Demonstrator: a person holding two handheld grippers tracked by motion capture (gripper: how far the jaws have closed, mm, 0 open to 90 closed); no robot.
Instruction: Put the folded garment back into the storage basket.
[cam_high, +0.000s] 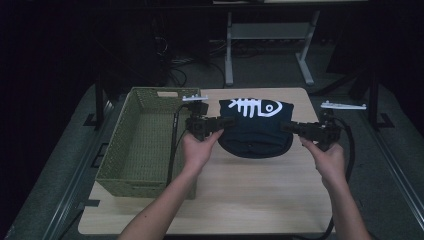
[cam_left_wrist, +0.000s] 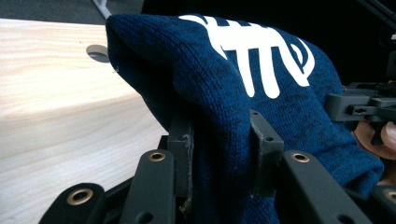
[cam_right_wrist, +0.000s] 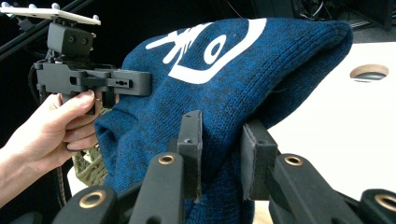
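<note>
Nearest to us, our two forearms come in from the bottom of the high view, each hand wrapped around a gripper handle, and between them we hold a navy knit beanie (cam_high: 256, 129) stretched out above the wooden table (cam_high: 250, 200). Our left gripper (cam_high: 226, 121) has its jaws pinched tight on the hat's left edge; in the left gripper view the thick blue knit (cam_left_wrist: 224, 116) bulges between the two pads, so the hold looks firm. Our right gripper (cam_high: 286, 126) is clamped the same way on the opposite edge, and the right gripper view shows the fabric (cam_right_wrist: 261, 79) bunched between its jaws with the other hand (cam_right_wrist: 51, 130) and its gripper beyond. We judge that we grip at both sides so the hat hangs level and spread instead of sagging into a lump, which keeps the white fish-bone print (cam_high: 255, 107) facing up and makes the piece easy to carry flat. The lower rim droops a little toward us, clear of the table as far as we can tell. Just beside our left hand sits the woven olive basket (cam_high: 120, 150), open-topped and close enough that it looks like the likely place for the hat to go. Farther off, past the table's far edge, we see the grey legs of a desk frame (cam_high: 230, 55) on the dark floor.
</note>
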